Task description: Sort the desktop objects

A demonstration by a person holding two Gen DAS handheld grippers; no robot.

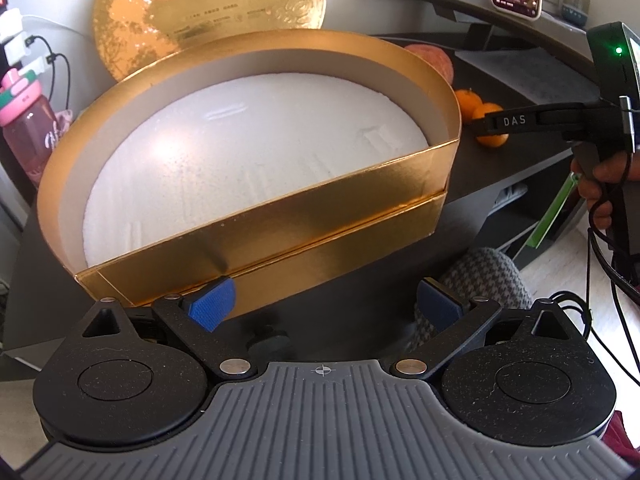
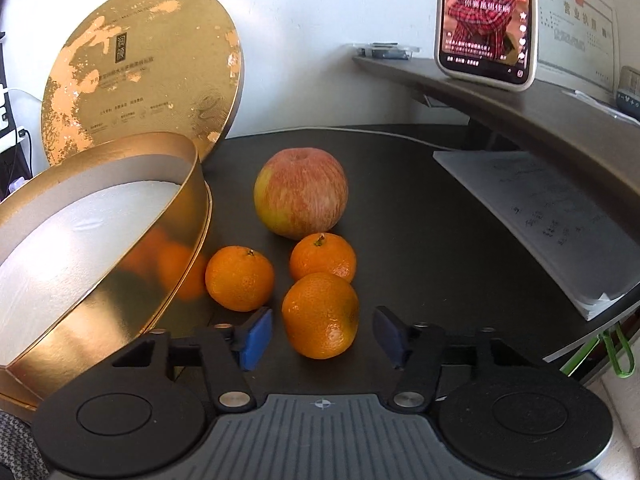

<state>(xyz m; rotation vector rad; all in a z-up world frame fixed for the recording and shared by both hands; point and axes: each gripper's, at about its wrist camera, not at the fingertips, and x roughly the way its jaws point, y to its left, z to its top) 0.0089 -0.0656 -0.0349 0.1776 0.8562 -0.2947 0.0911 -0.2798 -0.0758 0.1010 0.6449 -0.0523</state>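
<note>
Three oranges and a red-yellow apple [image 2: 300, 192] lie on the dark desk. The nearest orange [image 2: 320, 316] sits between the blue pads of my right gripper [image 2: 322, 334], with a small gap on each side, so it stands open. The other two oranges [image 2: 240, 278] [image 2: 322, 258] lie just behind it. To their left stands a gold half-round box [image 2: 120, 280], lined with white foam and holding nothing. My left gripper [image 1: 325, 304] is open with nothing between its pads, just in front of the box's straight gold wall [image 1: 280, 200].
The gold lid [image 2: 140, 72] leans on the back wall. A lit phone [image 2: 486, 20] stands on a raised shelf, with a paper stack [image 2: 540, 216] under it. A pink bottle [image 1: 26, 136] and cables are at the left. A person's hand [image 1: 596, 184] grips the right tool.
</note>
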